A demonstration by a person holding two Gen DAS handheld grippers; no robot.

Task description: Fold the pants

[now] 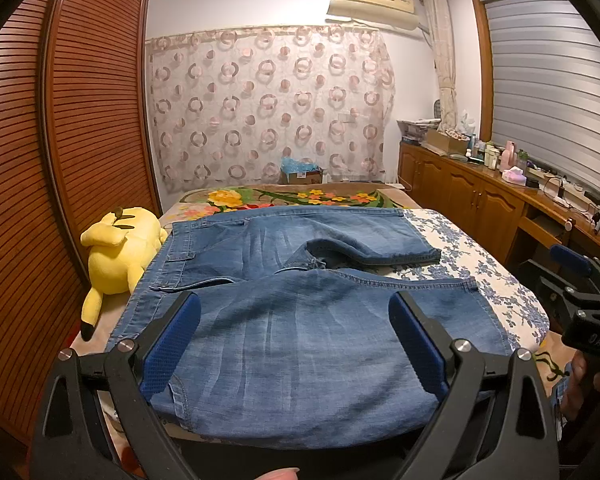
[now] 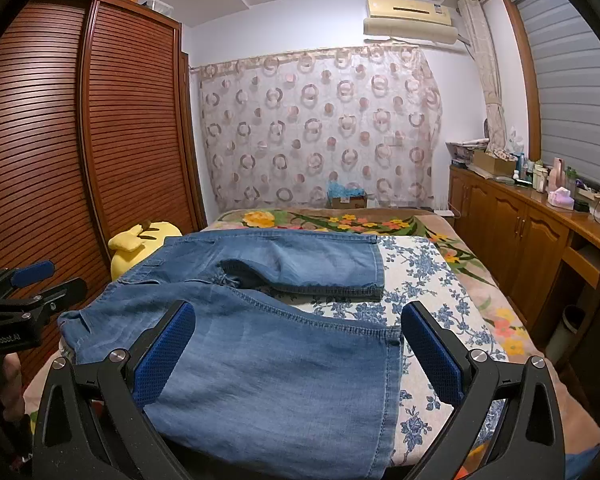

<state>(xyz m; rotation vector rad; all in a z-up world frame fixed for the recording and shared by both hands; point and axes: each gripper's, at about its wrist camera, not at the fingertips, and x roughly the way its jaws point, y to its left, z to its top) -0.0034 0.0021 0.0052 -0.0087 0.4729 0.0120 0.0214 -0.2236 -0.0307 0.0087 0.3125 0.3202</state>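
Pants (image 1: 300,320) of faded blue denim lie spread across the bed (image 1: 500,280), waistband toward nine o'clock and the two legs running toward three o'clock. From my left wrist view the near leg fills the lower middle, and the far leg sits behind it at about twelve o'clock, its hem doubled back on itself. I see the left gripper (image 1: 296,332) with its blue-padded tongs spread wide, one on each side of the near leg, nothing pinched between them. At three o'clock in that view the right gripper (image 1: 580,300) shows from the side, and from there I cannot tell its state.

My right wrist view settles it: the right gripper (image 2: 298,344) has its tongs spread as well, straddling the hem end of the near leg, with the hem edge lying just inside the right pad. The left gripper (image 2: 24,292) appears at nine o'clock there, with a hand (image 2: 4,384) on its grip.

A yellow plush toy (image 1: 118,252) lies at the bed's nine o'clock edge, just beside the waistband. Under the pants a blue-flowered sheet (image 2: 416,280) shows at three o'clock, a bright floral blanket (image 2: 320,220) beyond it at twelve o'clock.
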